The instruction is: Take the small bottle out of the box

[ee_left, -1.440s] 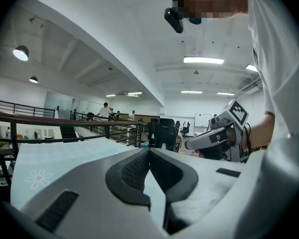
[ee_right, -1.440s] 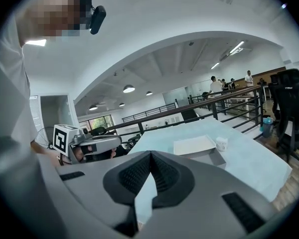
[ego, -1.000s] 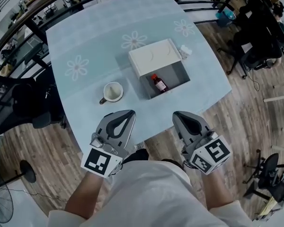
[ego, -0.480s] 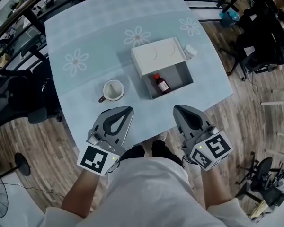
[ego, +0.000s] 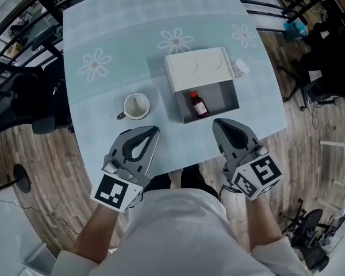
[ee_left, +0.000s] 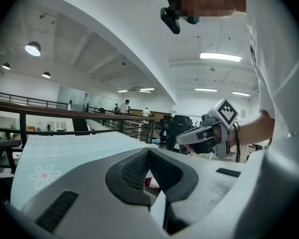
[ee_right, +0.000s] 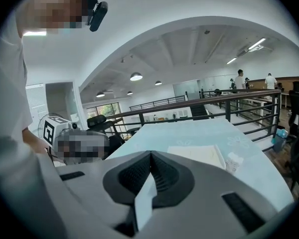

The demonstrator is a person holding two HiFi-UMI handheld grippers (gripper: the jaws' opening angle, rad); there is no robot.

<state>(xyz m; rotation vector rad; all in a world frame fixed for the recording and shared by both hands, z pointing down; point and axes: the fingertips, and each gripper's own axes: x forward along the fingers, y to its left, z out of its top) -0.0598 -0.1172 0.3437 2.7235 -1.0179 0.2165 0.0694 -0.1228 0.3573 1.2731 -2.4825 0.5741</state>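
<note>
So, nothing is out yet.
The small bottle (ego: 198, 104) lies inside the box (ego: 221, 99) at frame centre; my left claw (ego: 151, 132) and right claw (ego: 218, 123) hover below it, both pressed together, empty.

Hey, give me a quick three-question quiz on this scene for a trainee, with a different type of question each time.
1. True or false: the small bottle is inside the open box.
2. What stands on the table left of the box? A mug, B bowl, C plate.
3. Fill in: the left gripper and right gripper both have their jaws ___, holding nothing.
Key: 1 true; 2 A; 3 shut.
</note>
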